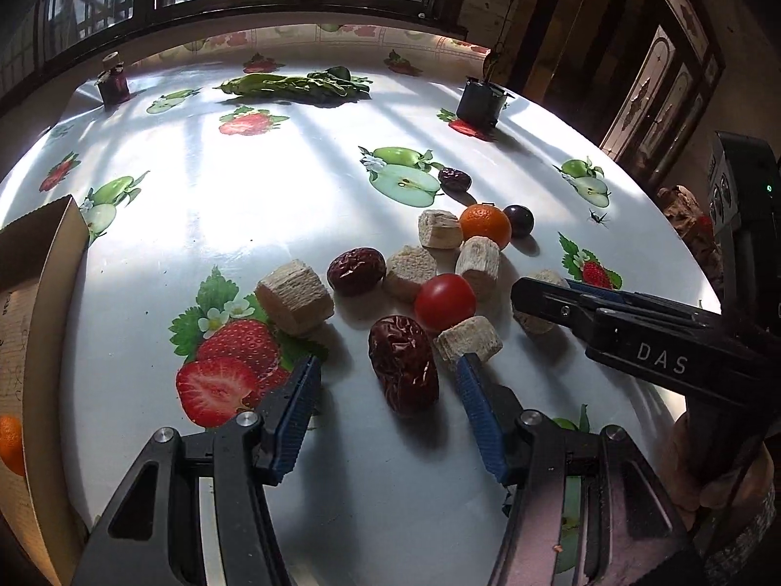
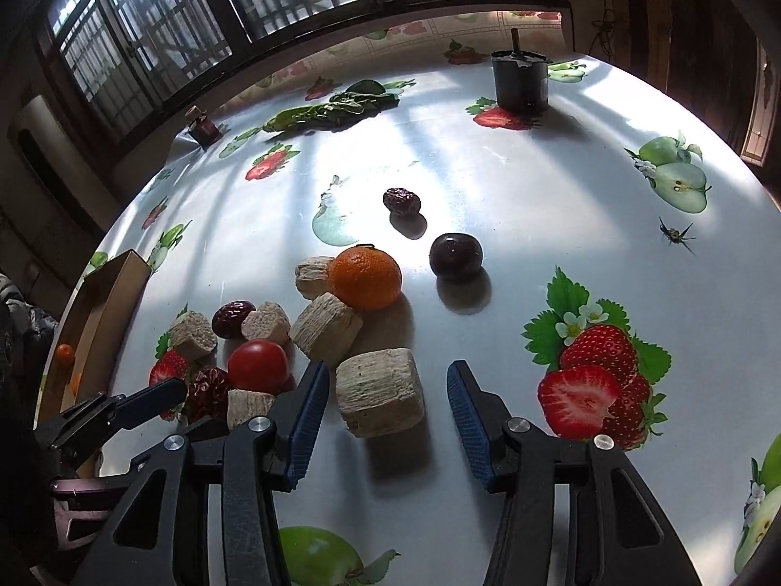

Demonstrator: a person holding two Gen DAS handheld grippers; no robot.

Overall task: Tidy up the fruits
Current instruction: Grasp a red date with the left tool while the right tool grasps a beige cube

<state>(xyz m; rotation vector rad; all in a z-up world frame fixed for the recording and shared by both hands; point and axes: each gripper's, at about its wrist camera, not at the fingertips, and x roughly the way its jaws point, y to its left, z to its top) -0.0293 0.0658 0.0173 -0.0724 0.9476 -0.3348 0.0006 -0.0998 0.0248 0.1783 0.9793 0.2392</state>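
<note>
On the fruit-print tablecloth lies a heap of fruit: a wrinkled red date (image 1: 402,364), a cherry tomato (image 1: 445,302), a mandarin (image 1: 484,224), a dark plum (image 1: 519,219), two more dates (image 1: 355,269) (image 1: 454,179) and several beige fibrous chunks (image 1: 294,297). My left gripper (image 1: 389,371) is open, its blue pads either side of the near date without pressing it. My right gripper (image 2: 388,371) is also open. One beige chunk (image 2: 380,393) sits between its pads, close to the left pad with a gap on the right.
A cardboard box (image 1: 46,293) holding a mandarin (image 1: 10,444) stands at the left table edge. Leafy greens (image 1: 293,84), a small dark jar (image 1: 113,80) and a black can (image 1: 481,102) are at the far side. An insect (image 2: 676,234) rests on the cloth at right.
</note>
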